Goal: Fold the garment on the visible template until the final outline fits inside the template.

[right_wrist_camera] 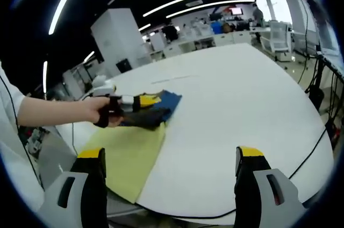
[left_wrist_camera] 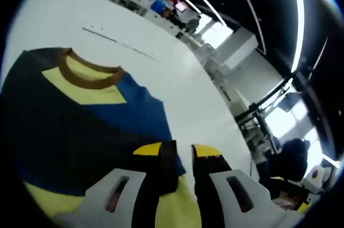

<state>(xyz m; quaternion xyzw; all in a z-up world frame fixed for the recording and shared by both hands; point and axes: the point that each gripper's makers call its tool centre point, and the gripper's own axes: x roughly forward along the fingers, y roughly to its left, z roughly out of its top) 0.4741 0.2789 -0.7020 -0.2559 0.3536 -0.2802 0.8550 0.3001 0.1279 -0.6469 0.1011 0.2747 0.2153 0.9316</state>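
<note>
Table (right_wrist_camera: 242,104) white, round, in open office | left gripper (left_wrist_camera: 184,155) jaws pinching garment (left_wrist_camera: 80,120) | right gripper (right_wrist_camera: 169,158) jaws wide

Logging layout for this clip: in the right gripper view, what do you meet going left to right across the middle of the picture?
Person's forearm → hand holding the left gripper → folded garment → bare white table → white chair at the far right edge.

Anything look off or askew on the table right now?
Nothing damaged or spilled. The garment is bunched at the far end of the yellow template, partly spilling past its edge onto the white table. The left gripper is pinching its fabric; the right gripper is open, away from it.
</note>
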